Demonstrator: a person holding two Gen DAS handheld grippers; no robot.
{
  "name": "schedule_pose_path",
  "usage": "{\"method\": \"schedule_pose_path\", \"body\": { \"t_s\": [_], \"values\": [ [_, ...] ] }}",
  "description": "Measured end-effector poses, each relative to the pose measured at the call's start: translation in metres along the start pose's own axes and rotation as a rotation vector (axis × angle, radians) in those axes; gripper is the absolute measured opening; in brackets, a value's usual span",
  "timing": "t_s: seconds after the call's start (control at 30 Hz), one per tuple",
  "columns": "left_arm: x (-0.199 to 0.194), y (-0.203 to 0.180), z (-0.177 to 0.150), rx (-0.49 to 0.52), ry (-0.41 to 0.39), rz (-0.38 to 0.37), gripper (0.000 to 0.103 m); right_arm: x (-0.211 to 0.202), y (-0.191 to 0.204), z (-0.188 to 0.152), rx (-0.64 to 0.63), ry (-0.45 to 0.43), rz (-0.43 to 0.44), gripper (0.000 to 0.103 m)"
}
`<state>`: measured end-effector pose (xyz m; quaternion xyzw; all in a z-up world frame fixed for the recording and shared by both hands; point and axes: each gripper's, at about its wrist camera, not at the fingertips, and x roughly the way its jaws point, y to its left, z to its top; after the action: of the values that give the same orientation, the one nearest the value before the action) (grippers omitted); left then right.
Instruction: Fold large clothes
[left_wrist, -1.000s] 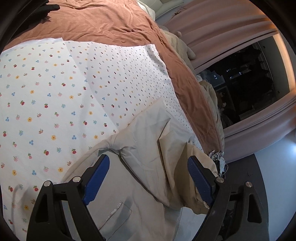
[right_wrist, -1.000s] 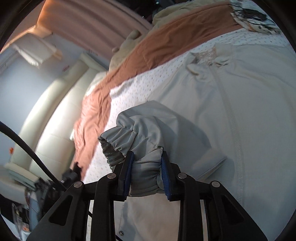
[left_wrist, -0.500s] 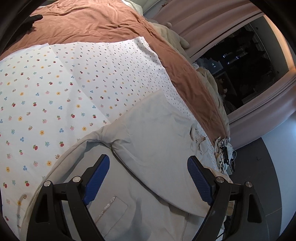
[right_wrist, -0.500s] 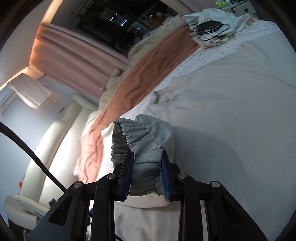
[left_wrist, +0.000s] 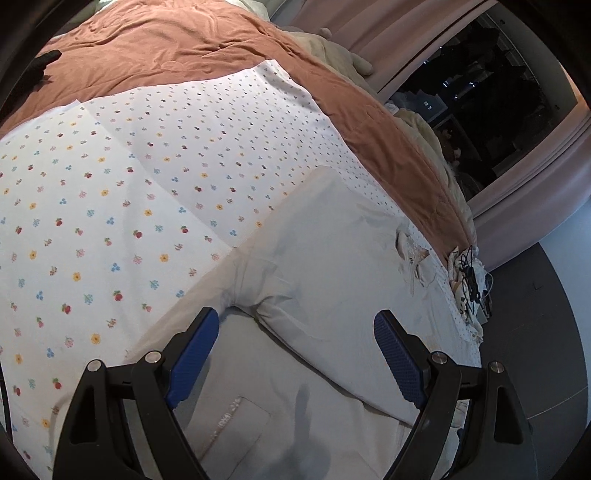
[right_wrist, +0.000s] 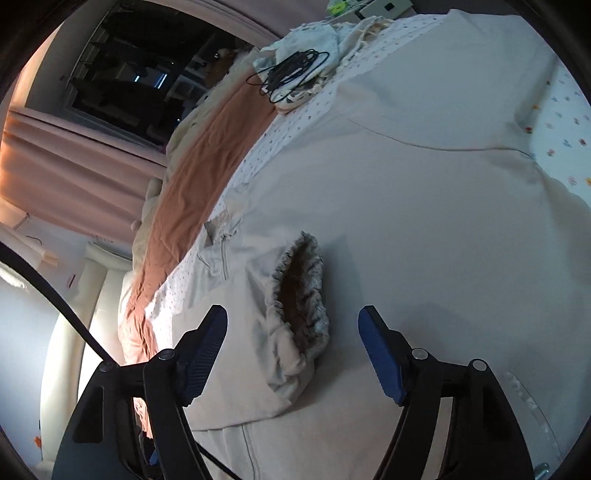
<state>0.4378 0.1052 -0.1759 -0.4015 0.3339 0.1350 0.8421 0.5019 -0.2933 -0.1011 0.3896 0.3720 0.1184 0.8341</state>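
- Now the right gripper (right_wrist: 291, 347) is opening; a second ago it was clamped on the cuff (right_wrist: 301, 295), which now lies loose between the pads, touched by neither
- Sleeve (right_wrist: 255, 332) has been carried across and laid on the jacket (right_wrist: 424, 229) body; cuff mouth gapes, ribbed lining showing
- Left gripper (left_wrist: 295, 354) hangs wide open, holding nothing, over the jacket's chest pocket (left_wrist: 240, 417) and a sleeve fold (left_wrist: 332, 266); it has hardly shifted
- Jacket lies spread on the floral sheet (left_wrist: 110, 184), zip and collar (right_wrist: 221, 243) toward the brown blanket (left_wrist: 184, 44)
- Farther off: tangled black cable (right_wrist: 291, 74) on a cloth heap at the bed edge, then curtains (right_wrist: 74, 173) and a dark window (right_wrist: 140, 66)
- Judgement: one sleeve fold looks done; the other sleeve or the body fold likely comes next; the bulging cuff may want flattening
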Motion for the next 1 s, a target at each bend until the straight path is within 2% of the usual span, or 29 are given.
{"method": "schedule_pose_path", "body": {
  "t_s": [0.07, 0.13, 0.2, 0.23, 0.3, 0.33, 0.4, 0.47, 0.6, 0.8, 0.9, 1.0],
  "values": [
    [-0.005, 0.008, 0.005, 0.005, -0.021, 0.052, 0.087, 0.0, -0.002, -0.016, 0.013, 0.045, -0.045, 0.072],
    [-0.009, 0.015, 0.009, 0.019, -0.036, 0.1, 0.078, 0.004, -0.001, -0.022, 0.017, 0.091, -0.049, 0.072],
    [-0.006, 0.02, 0.012, 0.039, -0.031, 0.147, 0.074, 0.012, 0.006, -0.022, 0.001, 0.123, -0.035, 0.072],
    [-0.004, 0.022, 0.012, 0.049, -0.024, 0.159, 0.067, 0.017, 0.01, -0.022, -0.014, 0.128, -0.034, 0.069],
    [0.005, 0.022, 0.011, 0.08, 0.01, 0.185, 0.06, 0.028, 0.012, -0.015, -0.037, 0.126, -0.054, 0.047],
    [0.009, 0.02, 0.01, 0.097, 0.027, 0.189, 0.06, 0.034, 0.011, -0.014, -0.034, 0.128, -0.063, 0.043],
    [0.019, 0.013, 0.005, 0.159, 0.062, 0.213, 0.06, 0.047, 0.009, -0.013, -0.013, 0.136, -0.071, 0.026],
    [0.029, 0.007, 0.002, 0.226, 0.092, 0.255, 0.06, 0.055, 0.008, -0.01, 0.006, 0.131, -0.063, 0.021],
    [0.046, 0.017, 0.003, 0.266, 0.116, 0.373, 0.051, 0.062, 0.011, -0.008, 0.011, 0.108, -0.058, 0.017],
    [0.043, 0.044, 0.021, 0.207, 0.076, 0.436, 0.051, 0.089, 0.02, -0.019, -0.011, 0.138, -0.026, 0.017],
    [0.039, 0.053, 0.025, 0.159, 0.062, 0.433, 0.05, 0.104, 0.028, -0.02, -0.034, 0.147, -0.024, 0.016],
    [0.033, 0.048, 0.024, 0.163, 0.051, 0.422, 0.05, 0.11, 0.032, -0.017, -0.056, 0.124, -0.046, 0.016]
  ]
}}
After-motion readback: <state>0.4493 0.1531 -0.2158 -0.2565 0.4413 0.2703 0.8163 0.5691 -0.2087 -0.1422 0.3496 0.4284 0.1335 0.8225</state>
